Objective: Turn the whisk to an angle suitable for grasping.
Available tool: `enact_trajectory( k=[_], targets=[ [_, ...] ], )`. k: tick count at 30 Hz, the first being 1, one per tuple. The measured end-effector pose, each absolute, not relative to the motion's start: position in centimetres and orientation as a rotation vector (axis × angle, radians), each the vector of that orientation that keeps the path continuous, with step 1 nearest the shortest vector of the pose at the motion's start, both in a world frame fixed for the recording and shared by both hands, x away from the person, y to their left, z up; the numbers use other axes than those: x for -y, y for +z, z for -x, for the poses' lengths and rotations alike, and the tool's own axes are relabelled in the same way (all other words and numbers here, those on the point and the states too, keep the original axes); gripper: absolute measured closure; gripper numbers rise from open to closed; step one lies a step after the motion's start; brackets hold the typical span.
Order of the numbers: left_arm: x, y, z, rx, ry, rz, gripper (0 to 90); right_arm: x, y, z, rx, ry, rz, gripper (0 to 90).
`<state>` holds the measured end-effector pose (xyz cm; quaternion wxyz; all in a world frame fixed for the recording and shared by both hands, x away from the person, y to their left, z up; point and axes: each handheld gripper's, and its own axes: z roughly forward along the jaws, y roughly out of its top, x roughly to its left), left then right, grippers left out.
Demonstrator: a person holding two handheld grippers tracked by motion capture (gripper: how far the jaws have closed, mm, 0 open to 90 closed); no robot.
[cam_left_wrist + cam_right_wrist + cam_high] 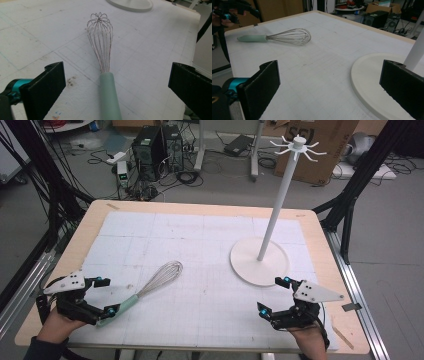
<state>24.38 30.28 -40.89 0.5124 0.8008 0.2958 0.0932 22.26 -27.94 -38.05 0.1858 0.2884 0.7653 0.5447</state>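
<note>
A wire whisk (152, 286) with a mint-green handle lies slanted on the white grid mat (200, 245), left of centre. My left gripper (106, 296) is at the near left with its jaws open around the handle's end. In the left gripper view the handle (108, 95) runs up between the two wide-apart jaws, touching neither, with the wire head (100, 37) ahead. My right gripper (273, 296) stands open at the near right, nothing between its fingers. It sits just in front of the white stand's round base (245, 265). The right gripper view shows the whisk (287, 37) far off.
The white stand's thin pole (277, 202) rises to a ring of hooks (298, 145). Its base (372, 85) lies close ahead of the right jaws. Black frame struts (350, 205) flank the table. Computer towers (150, 145), cables and a cardboard box (320, 145) sit on the floor beyond.
</note>
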Motion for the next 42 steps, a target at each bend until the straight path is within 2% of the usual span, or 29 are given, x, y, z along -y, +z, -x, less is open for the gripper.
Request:
enact_trajectory(
  k=[20,34,42],
  targets=[
    [-29.2,-39.8,-25.0,-0.822,0.184,-2.150,1.7,28.6,-38.3,-22.3,-2.156,1.535,-0.839,2.1],
    [-29.2,-39.3,-25.4,-0.805,0.156,-2.259,1.6,29.0,-38.4,-22.4,-2.151,1.538,-0.849,2.1],
    [-28.6,-38.6,-25.9,-0.795,0.155,-2.380,1.6,28.9,-38.5,-22.4,-2.159,1.541,-0.844,2.1]
  ],
)
